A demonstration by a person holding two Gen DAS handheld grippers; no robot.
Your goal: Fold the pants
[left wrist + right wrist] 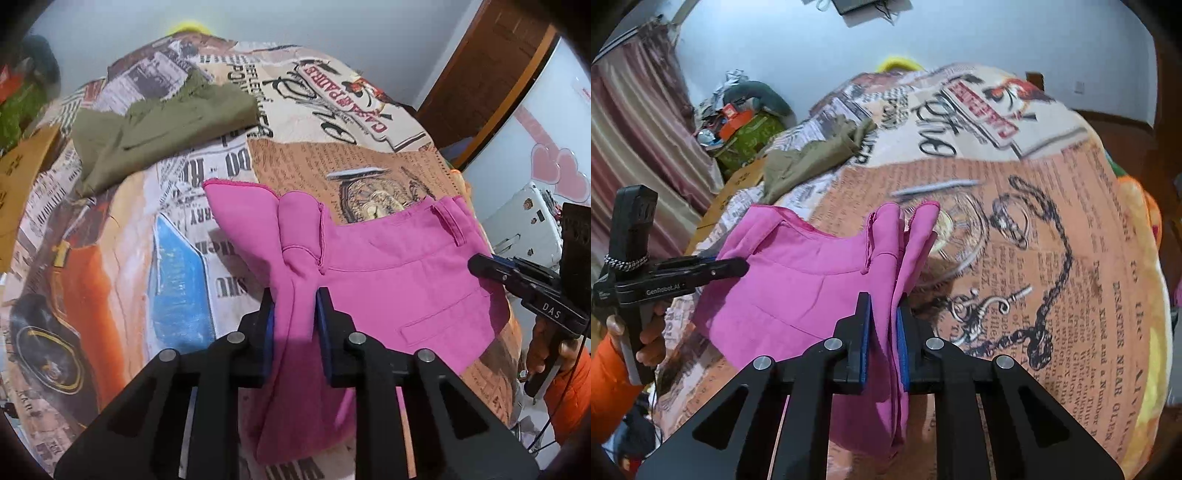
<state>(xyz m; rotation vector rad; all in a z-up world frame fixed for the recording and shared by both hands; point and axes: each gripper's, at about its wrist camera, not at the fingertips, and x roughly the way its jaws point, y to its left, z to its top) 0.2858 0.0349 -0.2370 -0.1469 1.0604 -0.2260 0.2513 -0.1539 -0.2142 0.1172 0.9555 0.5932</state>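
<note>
Bright pink pants point(388, 280) lie on a bed cover printed with newspaper pictures point(332, 155). My left gripper point(295, 295) is shut on a bunched fold of the pink fabric, which rises between its blue pads. At the right edge of the left wrist view, my right gripper point(480, 264) bites the pants' side near the belt loops. In the right wrist view, my right gripper point(884, 301) is shut on a gathered pink fold of the pants point(798, 288). My left gripper point(738, 266) pinches their left edge, held by a hand in an orange sleeve.
Olive green pants point(162, 129) point(809, 158) lie crumpled farther back on the bed cover point(1052, 221). A cardboard box point(14, 184) sits at the left, a white machine point(524, 229) and a wooden door point(491, 74) at the right. A curtain point(635, 147) and a clutter pile point(738, 122) stand beyond.
</note>
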